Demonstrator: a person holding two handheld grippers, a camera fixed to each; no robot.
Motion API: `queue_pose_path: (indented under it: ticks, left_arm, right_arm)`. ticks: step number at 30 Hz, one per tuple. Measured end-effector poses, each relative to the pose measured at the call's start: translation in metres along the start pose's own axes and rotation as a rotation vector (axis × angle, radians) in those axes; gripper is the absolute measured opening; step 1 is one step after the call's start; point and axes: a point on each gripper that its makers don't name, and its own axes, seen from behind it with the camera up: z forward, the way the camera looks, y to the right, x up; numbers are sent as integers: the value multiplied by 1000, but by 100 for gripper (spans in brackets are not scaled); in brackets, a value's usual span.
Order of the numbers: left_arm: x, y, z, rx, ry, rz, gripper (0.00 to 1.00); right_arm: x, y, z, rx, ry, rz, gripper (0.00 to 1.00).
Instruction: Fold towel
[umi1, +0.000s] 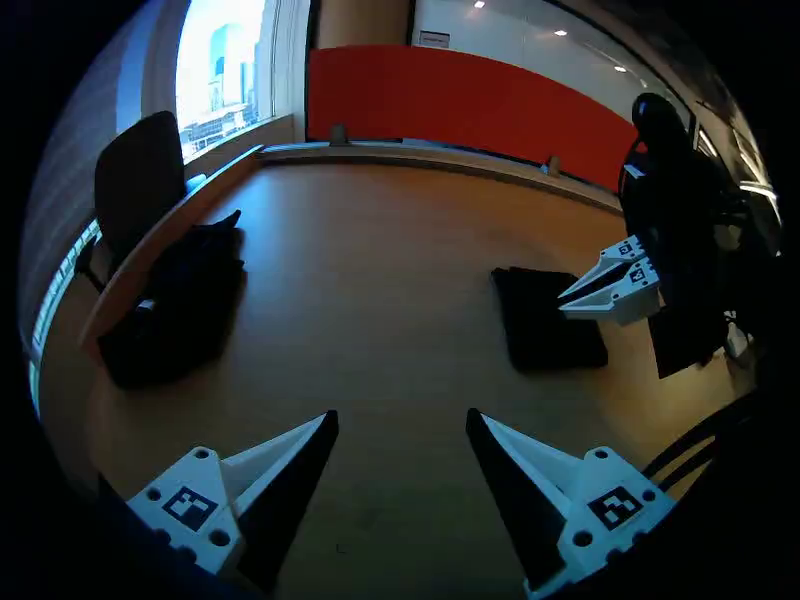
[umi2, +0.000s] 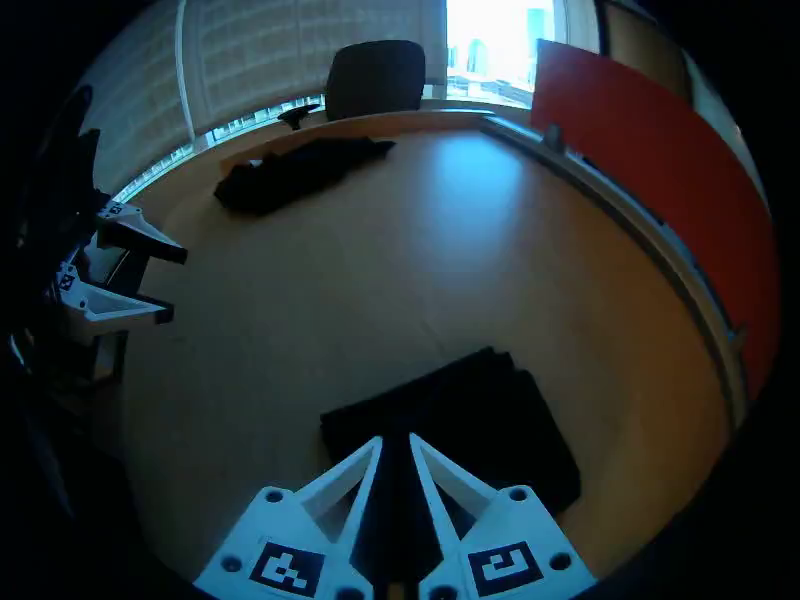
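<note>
Black cloth towel (umi2: 480, 410), folded to a rectangle, flat on pale wooden worktop (umi2: 400, 260). Right claw (umi2: 395, 440) over its near edge, nearly clenched; cloth pinched or not, cannot tell. Left claw (umi1: 400, 415) released, well apart. Step, by judgement: last fold or finishing. Next move calls for a clean withdrawal.

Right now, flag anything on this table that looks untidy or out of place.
A dark cloth heap lies crumpled at the table's far edge by the chair, unfolded. The dark towel nearer looks folded flat and neat.
</note>
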Motion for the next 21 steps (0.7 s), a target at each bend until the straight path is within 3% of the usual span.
queue_pose_path:
  ticks: [1, 3, 7, 13, 21]
  left_arm:
    - [0, 0, 0, 0, -1, -1, 95]
    - [0, 0, 1, -1, -2, -2, 95]
    - [1, 2, 2, -6, -3, 3, 95]
    - [2, 7, 3, -12, -3, 5, 95]
    - [3, 10, 4, -14, -3, 9, 95]
  right_arm:
    - [0, 0, 0, 0, 0, -1, 8]
    - [0, 1, 0, -1, -1, -3, 21]
    - [1, 4, -4, -13, 10, -3, 63]
    - [-2, 9, -11, -27, 17, 6, 76]
    - [-14, 11, -21, -45, 19, 42, 76]
